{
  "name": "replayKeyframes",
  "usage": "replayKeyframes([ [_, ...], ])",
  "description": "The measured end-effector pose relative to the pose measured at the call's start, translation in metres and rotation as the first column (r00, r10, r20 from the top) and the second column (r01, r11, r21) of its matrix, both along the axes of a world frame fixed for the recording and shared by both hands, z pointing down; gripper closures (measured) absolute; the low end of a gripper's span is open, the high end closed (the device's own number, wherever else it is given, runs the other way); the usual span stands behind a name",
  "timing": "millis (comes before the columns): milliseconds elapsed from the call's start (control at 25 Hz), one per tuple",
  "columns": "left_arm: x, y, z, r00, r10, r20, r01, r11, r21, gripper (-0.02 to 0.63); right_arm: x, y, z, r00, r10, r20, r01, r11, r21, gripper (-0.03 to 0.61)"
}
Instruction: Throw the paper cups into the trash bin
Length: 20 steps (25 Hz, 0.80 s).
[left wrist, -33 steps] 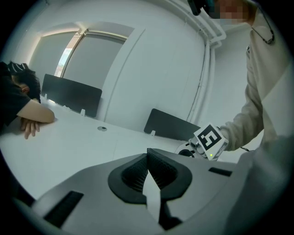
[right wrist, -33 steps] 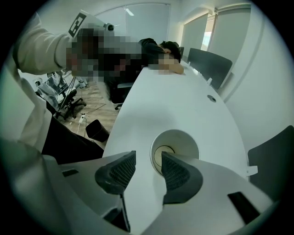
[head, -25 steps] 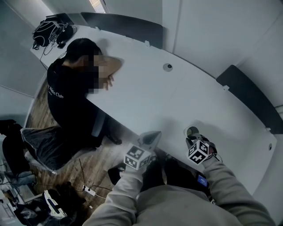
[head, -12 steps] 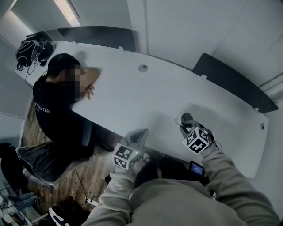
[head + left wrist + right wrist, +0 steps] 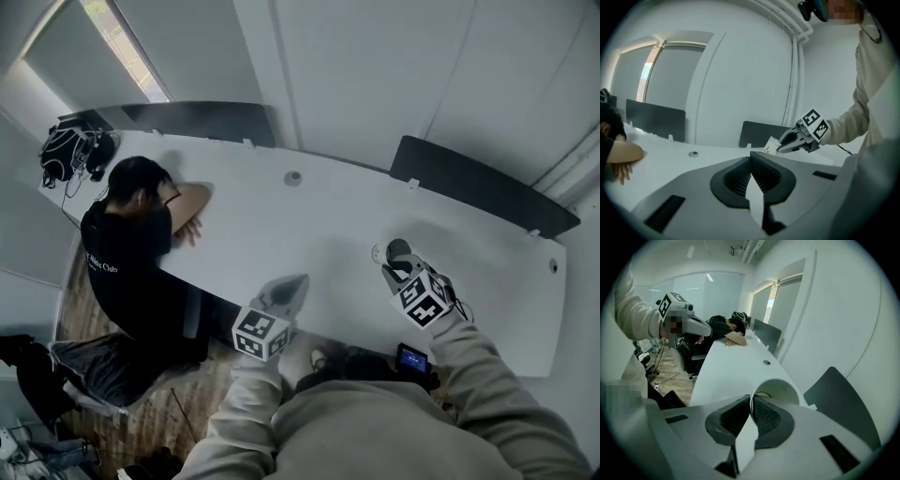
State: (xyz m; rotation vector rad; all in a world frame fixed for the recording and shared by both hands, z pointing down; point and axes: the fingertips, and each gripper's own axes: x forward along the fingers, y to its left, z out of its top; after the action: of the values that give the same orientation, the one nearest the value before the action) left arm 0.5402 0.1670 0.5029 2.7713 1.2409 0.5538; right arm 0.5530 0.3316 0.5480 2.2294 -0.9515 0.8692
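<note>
right gripper (image 5: 751,404) fingers clamped on the rim wall of the paper cup (image 5: 780,389), held clear above the worktop (image 5: 281,225) near-right, presumably for carrying to a bin not in view; left gripper (image 5: 751,161) fingers together, empty.

The white paper cup (image 5: 771,145) has small red print on its side. The right gripper (image 5: 391,266) and the left gripper (image 5: 296,283) are pale grey with dark ribbed pads, and each carries a cube of black-and-white square markers (image 5: 260,335). The long tabletop (image 5: 281,216) is plain white, the upright panels (image 5: 469,178) along its far edge are black, and the plank floor (image 5: 159,412) is brown woodgrain.
</note>
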Motion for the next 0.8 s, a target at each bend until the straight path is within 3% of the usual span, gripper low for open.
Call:
replayKeyframes([
  [400,0.034,-0.001,-0.064,0.994,-0.003,-0.109,0.0,0.999,-0.035,0.624,0.038,-0.004,-0.078,0.992,0.07,-0.106,-0.052,0.985,0.167,0.538],
  [800,0.026,0.017,-0.073,0.993,0.032,-0.116,-0.037,0.998,-0.042,0.624,0.041,0.018,-0.078,0.994,0.036,-0.108,-0.022,0.991,0.131,0.538],
])
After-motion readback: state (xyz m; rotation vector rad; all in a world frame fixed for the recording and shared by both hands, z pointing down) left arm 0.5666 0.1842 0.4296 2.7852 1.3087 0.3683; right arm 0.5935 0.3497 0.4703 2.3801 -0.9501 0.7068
